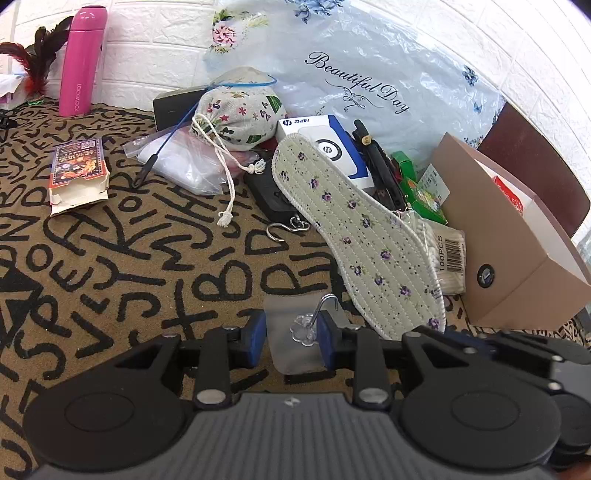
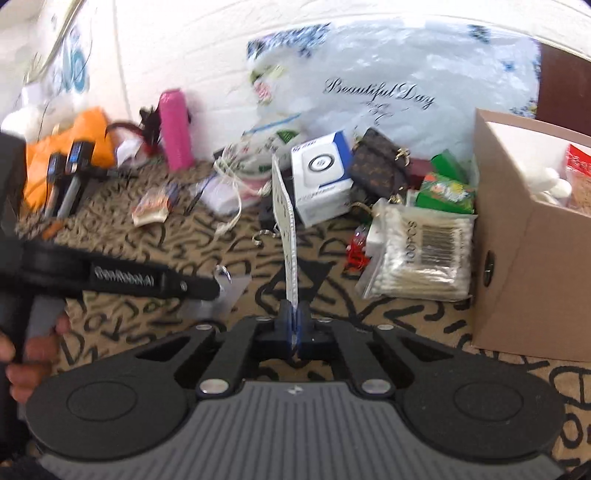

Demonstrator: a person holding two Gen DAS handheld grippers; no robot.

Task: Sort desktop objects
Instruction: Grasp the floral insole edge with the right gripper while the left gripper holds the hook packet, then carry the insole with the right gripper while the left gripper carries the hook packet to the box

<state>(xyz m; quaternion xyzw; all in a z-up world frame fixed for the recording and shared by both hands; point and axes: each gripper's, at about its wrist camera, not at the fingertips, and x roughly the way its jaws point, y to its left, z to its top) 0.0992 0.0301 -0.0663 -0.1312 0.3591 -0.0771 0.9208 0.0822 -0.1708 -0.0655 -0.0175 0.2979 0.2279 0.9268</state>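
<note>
Gripping the floral insole (image 2: pixel 286 218) by its heel edge-on, R gripper (image 2: pixel 295 325) is clamped tight; insole stands tilted over the patterned mat (image 1: pixel 110 240), near the cardboard box (image 2: pixel 517 258). L gripper (image 1: pixel 293 332) pinches a clear adhesive hook (image 1: pixel 301 328).

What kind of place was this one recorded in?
Probably a home table used as a catch-all: a letter-patterned cloth against a white brick-pattern wall, piled with a floral insole, a drawstring pouch and a pink flask.
</note>
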